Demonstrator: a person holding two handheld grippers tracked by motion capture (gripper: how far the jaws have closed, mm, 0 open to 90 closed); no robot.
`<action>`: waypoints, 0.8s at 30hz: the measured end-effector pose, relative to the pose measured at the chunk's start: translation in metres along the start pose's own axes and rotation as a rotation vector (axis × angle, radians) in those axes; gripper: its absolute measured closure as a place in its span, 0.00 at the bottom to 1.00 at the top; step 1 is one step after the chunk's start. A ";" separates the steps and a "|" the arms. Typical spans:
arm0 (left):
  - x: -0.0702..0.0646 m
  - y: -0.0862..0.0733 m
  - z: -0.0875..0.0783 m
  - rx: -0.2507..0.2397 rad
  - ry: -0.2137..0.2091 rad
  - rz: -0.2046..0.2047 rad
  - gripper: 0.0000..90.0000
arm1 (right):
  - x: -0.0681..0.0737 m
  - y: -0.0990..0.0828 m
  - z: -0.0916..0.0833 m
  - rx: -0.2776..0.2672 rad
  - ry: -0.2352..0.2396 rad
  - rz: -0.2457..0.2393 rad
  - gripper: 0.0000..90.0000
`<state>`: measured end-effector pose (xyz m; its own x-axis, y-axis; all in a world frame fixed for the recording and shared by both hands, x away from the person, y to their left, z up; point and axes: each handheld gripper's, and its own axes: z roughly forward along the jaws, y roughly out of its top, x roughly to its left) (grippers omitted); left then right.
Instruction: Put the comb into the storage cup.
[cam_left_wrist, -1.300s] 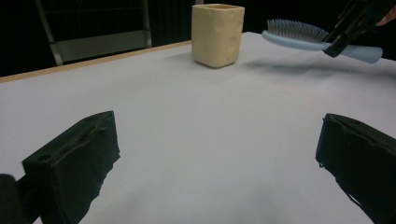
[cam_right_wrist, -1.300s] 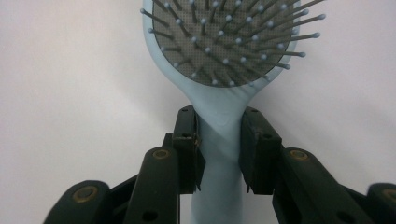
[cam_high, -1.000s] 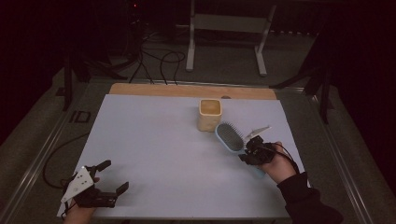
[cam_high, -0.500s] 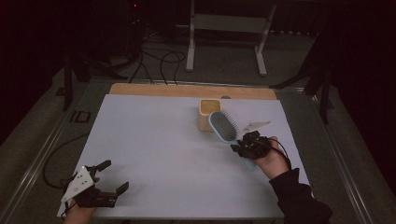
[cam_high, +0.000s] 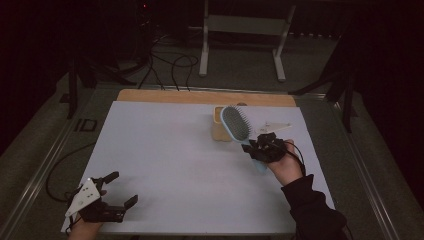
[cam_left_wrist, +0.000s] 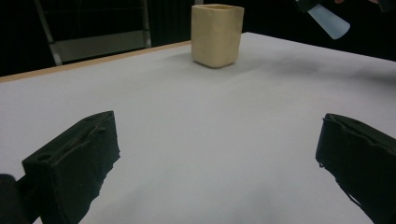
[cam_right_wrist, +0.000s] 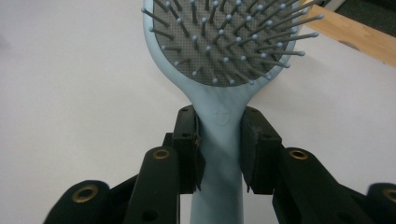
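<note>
Right gripper jaws pinch the hairbrush handle, head apparently tilted up toward the cup.

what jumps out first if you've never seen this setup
The pale blue hairbrush stands out: the right tongs clamp its handle near the neck and hold it above the white table, bristled head toward the far edge. Just beyond it stands a cream cup near the table's far side. At the near left corner the left tongs rest wide open with nothing between them.

Right gripper is raised with fingers clamped; left gripper rests low, fingers spread.
</note>
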<state>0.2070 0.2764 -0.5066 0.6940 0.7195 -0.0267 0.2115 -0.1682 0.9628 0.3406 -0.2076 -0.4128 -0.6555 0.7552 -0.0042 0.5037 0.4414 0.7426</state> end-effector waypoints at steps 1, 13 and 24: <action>0.000 0.000 0.000 0.000 0.000 0.000 0.00 | -0.001 0.001 0.000 -0.012 0.003 0.006 0.78; 0.000 0.000 0.000 -0.002 -0.001 -0.005 0.00 | 0.001 0.017 0.007 -0.100 -0.003 0.007 0.78; 0.001 0.000 0.000 -0.003 -0.002 -0.005 0.00 | 0.001 0.035 0.012 -0.190 -0.008 0.025 0.78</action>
<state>0.2072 0.2769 -0.5069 0.6945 0.7188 -0.0319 0.2130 -0.1630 0.9633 0.3645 -0.1859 -0.3943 -0.6390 0.7691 0.0114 0.4040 0.3230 0.8558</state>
